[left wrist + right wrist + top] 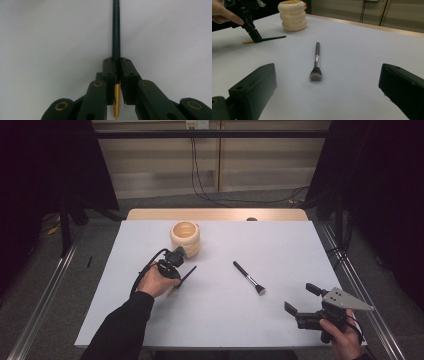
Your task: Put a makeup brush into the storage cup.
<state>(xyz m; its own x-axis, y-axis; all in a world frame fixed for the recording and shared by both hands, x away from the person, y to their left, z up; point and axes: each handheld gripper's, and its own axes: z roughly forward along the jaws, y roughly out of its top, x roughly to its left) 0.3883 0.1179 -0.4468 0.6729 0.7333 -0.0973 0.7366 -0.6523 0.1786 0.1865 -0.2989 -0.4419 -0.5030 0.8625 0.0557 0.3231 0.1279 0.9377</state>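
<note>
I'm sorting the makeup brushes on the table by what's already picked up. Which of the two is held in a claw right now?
The thin dark brush with the gold end, clamped in the left claw. The silver-ferruled brush lies free mid-table, ahead of the open right claw.

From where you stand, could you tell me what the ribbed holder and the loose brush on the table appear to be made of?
The ribbed holder looks like glazed ceramic or glossy plastic: cream, smooth, with soft highlights on its three rings. The loose brush seems to have a dark handle, a shiny metal-looking ferrule and soft bristles, dark with pale tips. The look leaves each material open.
</note>
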